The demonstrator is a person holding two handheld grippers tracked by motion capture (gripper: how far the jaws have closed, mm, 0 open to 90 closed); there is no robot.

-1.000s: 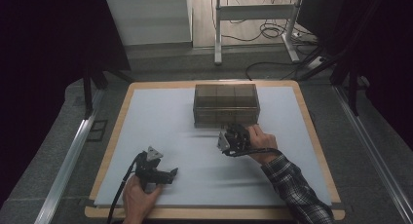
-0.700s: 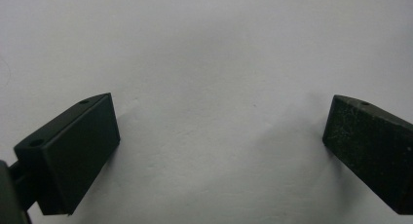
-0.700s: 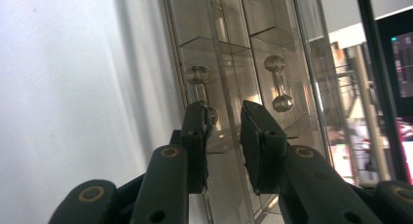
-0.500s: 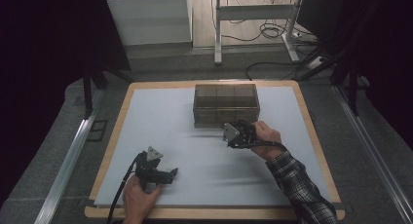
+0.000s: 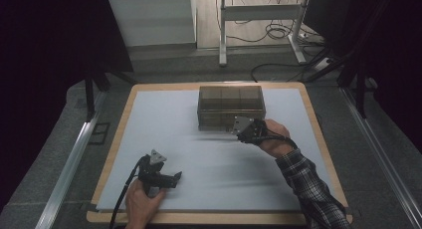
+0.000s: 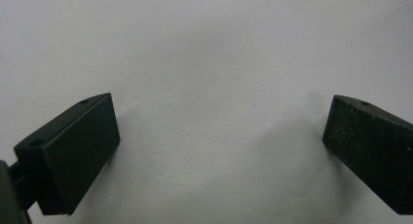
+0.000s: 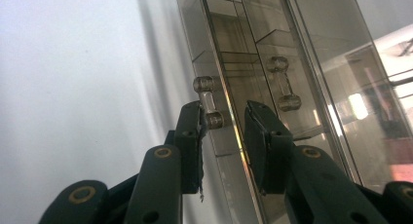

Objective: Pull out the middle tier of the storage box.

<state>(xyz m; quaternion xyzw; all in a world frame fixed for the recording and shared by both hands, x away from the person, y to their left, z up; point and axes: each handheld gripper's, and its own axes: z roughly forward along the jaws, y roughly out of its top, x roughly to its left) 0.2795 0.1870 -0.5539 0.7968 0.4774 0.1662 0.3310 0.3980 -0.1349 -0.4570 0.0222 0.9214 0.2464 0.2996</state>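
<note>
**A:** What sat at the left?

**B:** The left gripper (image 5: 166, 179) lay low on the white sheet-covered surface (image 5: 164, 119), held by the person's left hand (image 5: 142, 206) at the near edge. In the left gripper view its jaws stood wide apart with nothing but bare white between them; both jaws were cut off by the frame's edges.

**A:** And toward the middle?

**B:** The smoky transparent plastic drawer box (image 5: 230, 107) stood at the far middle of the surface. Its inner dividers were hard to make out from above.

**A:** The right side?

**B:** The right gripper (image 5: 239, 131) was up against the box's near front, partly covered by its own grey plate and the right hand (image 5: 272, 138) in a plaid sleeve. In the right gripper view the jaws had just been opening and stood a little apart around the clear knobbed drawer handle (image 7: 208, 103). The left jaw lay just beside the handle's lower knob; whether it touched, I couldn't tell. A second handle (image 7: 283, 84) showed farther in, blurred by reflections.
</note>
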